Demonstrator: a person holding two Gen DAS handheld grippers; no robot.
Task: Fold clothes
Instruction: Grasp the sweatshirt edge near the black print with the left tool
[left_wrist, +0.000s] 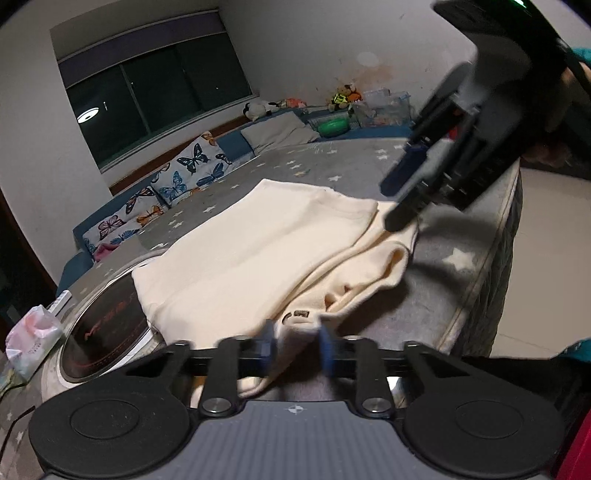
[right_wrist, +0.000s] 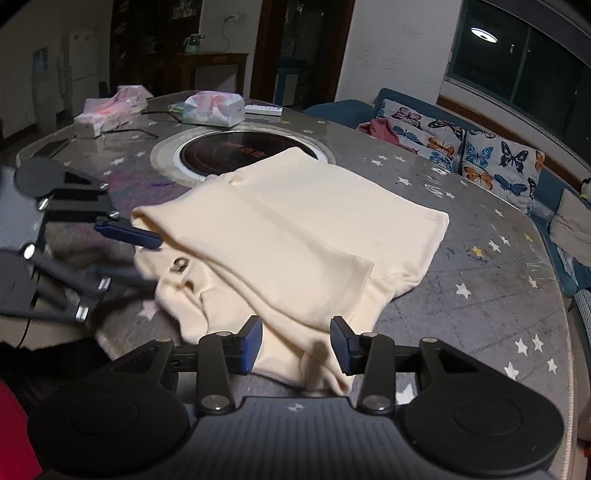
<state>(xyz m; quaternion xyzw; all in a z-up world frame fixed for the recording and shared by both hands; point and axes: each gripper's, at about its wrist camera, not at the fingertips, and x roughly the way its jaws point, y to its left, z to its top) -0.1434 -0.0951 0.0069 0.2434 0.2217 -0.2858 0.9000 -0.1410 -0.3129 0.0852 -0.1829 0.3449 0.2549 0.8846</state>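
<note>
A cream garment (left_wrist: 258, 243) lies partly folded on the grey star-patterned table (left_wrist: 461, 288); it also shows in the right wrist view (right_wrist: 295, 229). My left gripper (left_wrist: 295, 341) is shut on a bunched edge of the garment near its small label (left_wrist: 299, 314); in the right wrist view it sits at the garment's left edge (right_wrist: 147, 240). My right gripper (right_wrist: 297, 343) is open, its blue pads (right_wrist: 253, 341) on either side of a near fold of the cloth. In the left wrist view it hovers over the garment's far right corner (left_wrist: 402, 199).
A round black hotplate (right_wrist: 236, 151) is set in the table, partly under the garment. Tissue packs (right_wrist: 214, 107) and a remote (right_wrist: 264, 109) lie beyond it. A sofa with butterfly cushions (right_wrist: 480, 155) runs along the window wall. The table edge (left_wrist: 513, 229) is to the right.
</note>
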